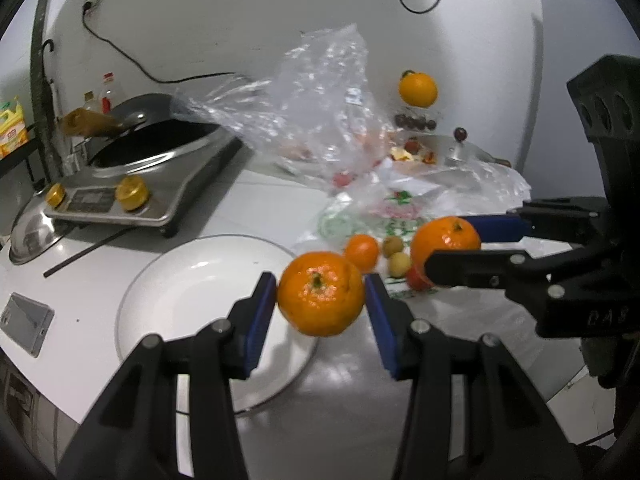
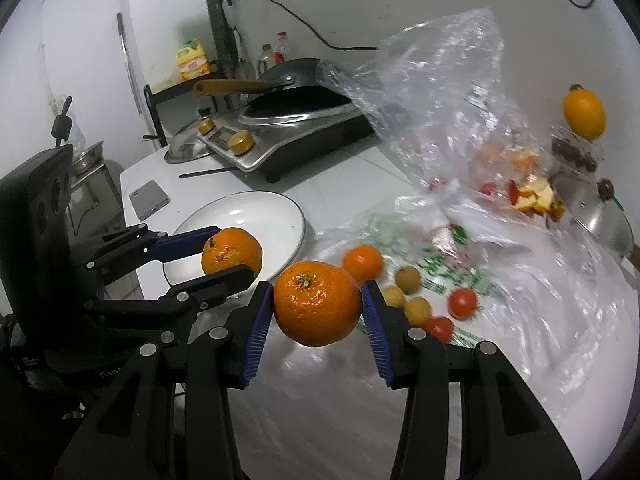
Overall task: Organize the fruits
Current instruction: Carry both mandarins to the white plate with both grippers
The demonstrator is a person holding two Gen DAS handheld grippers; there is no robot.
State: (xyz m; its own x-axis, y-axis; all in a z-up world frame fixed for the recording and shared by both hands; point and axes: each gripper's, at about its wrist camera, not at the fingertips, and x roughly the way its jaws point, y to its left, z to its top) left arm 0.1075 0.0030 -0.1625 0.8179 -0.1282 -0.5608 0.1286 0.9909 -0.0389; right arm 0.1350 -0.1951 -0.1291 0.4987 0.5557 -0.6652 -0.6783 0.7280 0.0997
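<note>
Left-hand mandarin: a mandarin, stem up, sits clamped between the blue pads of the left gripper, at lower centre of the left wrist view, over the near right edge of the plate.
Right-hand mandarin: a second mandarin is clamped the same way in the right gripper, at lower centre of the right wrist view, above bare countertop just right of the plate.
Cross view: each gripper shows in the other's camera, the right one at middle right of the left view, the left one at middle left of the right view, fruit held in both.
Plate: a white plate, with nothing lying in it, sits left of centre in both views.
Loose fruit: one small mandarin, three small tan round fruits and two cherry tomatoes lie on a printed plastic bag, right of centre.
Background: a crumpled clear plastic bag at upper centre, an induction cooker with a wok at upper left, a phone at lower left of the left wrist view.
Step in hand: judged to be the carry of both mandarins to the plate.
Next move: it calls for bringing the right mandarin over the plate, lowering both inside the rim and parting the pads gently, since round fruit may roll.
</note>
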